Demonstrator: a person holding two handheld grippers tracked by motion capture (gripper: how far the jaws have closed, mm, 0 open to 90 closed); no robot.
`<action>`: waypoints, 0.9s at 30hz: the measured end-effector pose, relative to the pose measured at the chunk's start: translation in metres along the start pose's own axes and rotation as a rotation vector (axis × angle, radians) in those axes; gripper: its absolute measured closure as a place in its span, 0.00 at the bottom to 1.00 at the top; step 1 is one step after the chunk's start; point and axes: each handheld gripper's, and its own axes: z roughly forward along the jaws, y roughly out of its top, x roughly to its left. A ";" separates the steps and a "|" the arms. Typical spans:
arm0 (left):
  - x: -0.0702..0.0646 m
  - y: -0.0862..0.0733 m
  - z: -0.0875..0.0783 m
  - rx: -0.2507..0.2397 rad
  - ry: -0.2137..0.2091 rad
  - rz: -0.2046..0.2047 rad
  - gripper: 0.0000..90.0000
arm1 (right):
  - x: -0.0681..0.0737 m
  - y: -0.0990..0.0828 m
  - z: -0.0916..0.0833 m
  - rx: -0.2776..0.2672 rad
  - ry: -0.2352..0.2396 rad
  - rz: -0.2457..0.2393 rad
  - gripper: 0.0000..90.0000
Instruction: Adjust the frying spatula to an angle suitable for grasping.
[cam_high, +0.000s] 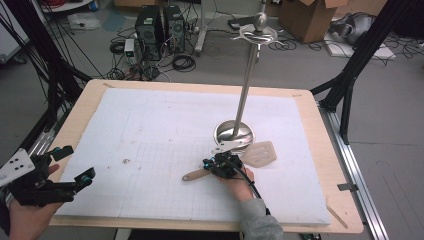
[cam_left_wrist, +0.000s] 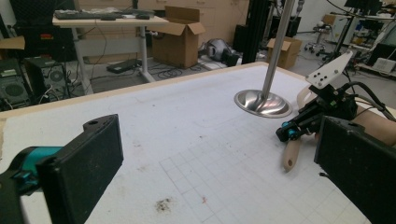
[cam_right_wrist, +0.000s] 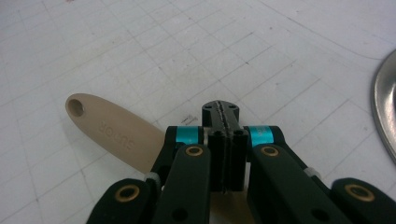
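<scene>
The spatula lies at 5 o'clock of the steel stand base; light, stiff and smooth, best gripped mid-handle. The right gripper sits over it, jaws pressed together; the left gripper stands spread

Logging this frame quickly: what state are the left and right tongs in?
Left tongs: open, holding nothing.
Right tongs: closed above the beige slotted plastic spatula; a grip on it cannot be told.
</scene>
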 end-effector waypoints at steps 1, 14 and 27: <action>0.000 0.000 0.000 0.000 0.000 0.000 0.02 | 0.000 0.000 0.000 0.000 -0.002 -0.002 1.00; 0.002 0.000 0.001 0.001 -0.006 -0.004 0.02 | 0.003 -0.002 -0.005 0.016 -0.007 -0.002 1.00; 0.002 0.002 0.018 0.009 -0.047 0.000 0.02 | 0.006 -0.011 -0.016 0.028 0.005 0.006 1.00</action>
